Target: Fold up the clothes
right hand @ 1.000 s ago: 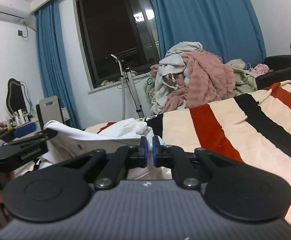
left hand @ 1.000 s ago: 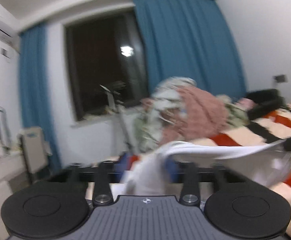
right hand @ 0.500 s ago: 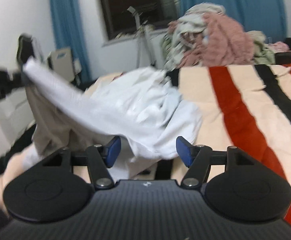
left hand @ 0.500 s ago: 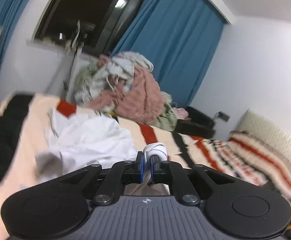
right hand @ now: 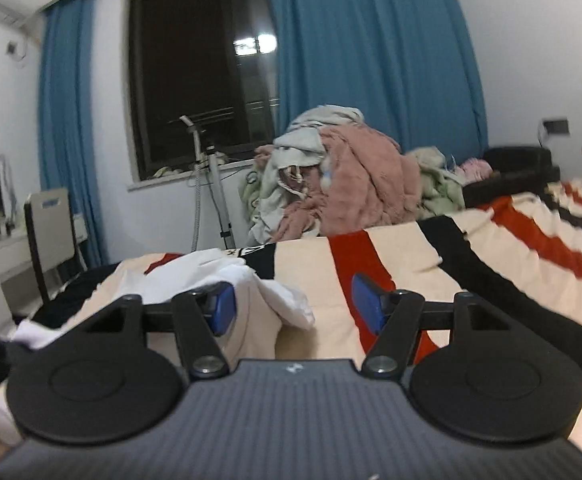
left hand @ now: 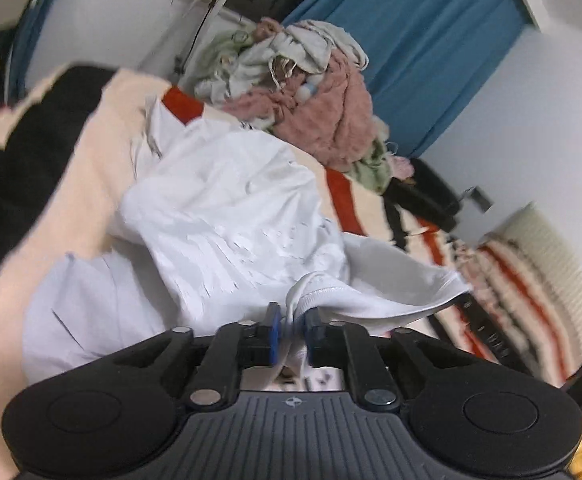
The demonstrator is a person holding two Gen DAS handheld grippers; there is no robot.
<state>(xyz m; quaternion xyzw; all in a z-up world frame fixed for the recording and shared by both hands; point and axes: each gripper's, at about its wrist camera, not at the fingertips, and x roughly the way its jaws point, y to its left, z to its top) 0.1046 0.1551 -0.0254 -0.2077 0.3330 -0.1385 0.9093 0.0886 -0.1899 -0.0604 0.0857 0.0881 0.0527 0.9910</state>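
On the striped bedspread (right hand: pixel 391 248), toward the foot-end corner nearest the window, a white garment (left hand: pixel 227 216) lies crumpled in a loose heap, not yet spread flat. The left gripper (left hand: pixel 291 330) has its jaws closed on a ribbed hem or collar band of that garment, the fabric bunched between the blue pads (left hand: pixel 274 322) and trailing away to the right as a loose flap. The right gripper (right hand: pixel 293 306) hovers with its jaws wide apart and nothing between them; a corner of the white cloth lies just past its left fingertip, though whether it touches is hard to tell. A pile of other clothes (right hand: pixel 331 176) sits beyond the far edge of the bed, well apart from the work. The risk from here, as I judge it, is that the single pinch on the band drags the whole heap along instead of opening it out, since only one point is held and the rest lies tangled. If the right gripper closes on a bunched double layer and not on a single edge, the garment would lift twisted and any fold would come out crooked. The thin band might also slip from the left pads under a sharp pull.
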